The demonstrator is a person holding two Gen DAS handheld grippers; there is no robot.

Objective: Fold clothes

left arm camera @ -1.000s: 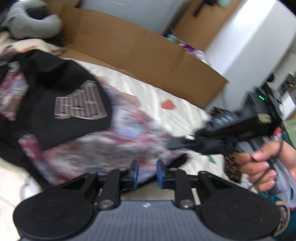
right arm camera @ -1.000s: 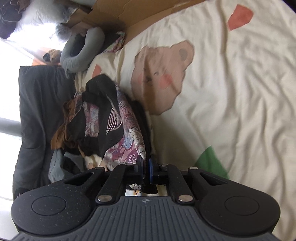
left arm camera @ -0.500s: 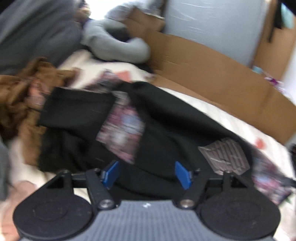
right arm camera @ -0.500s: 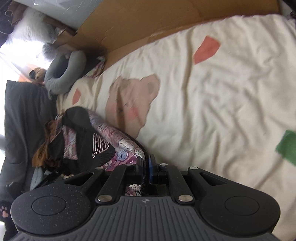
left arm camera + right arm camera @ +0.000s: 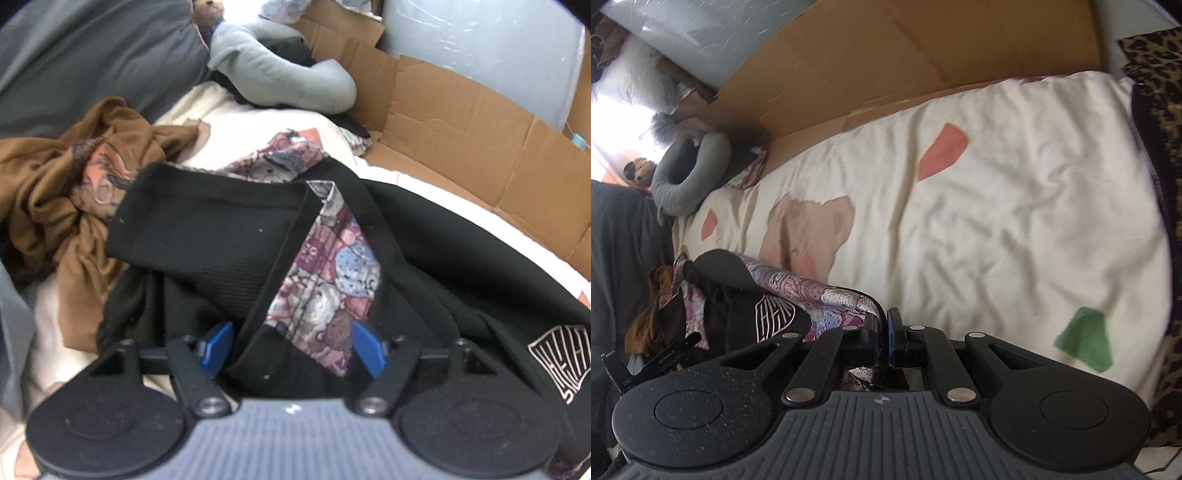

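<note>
Left hand-held gripper: jaws spread wide, blue pads either side of a black hem edge and a strip of the lining, not pressing on either. It points down at the black garment with a purple-pink patterned lining, which lies crumpled on the bed.

Right hand-held gripper: jaws closed tight, pinching a black-edged corner of the same garment; patterned fabric runs from the pads back to the heap. White outlined logo visible on the black outer side, also at the right edge of the left wrist view.

Garment position: on the cream bed sheet printed with a bear and coloured patches, at the end near the grey pillow. Touching it on the left, a crumpled brown garment. Beyond, a grey U-shaped cushion lies against a flattened brown cardboard sheet that lines the far side of the bed.
</note>
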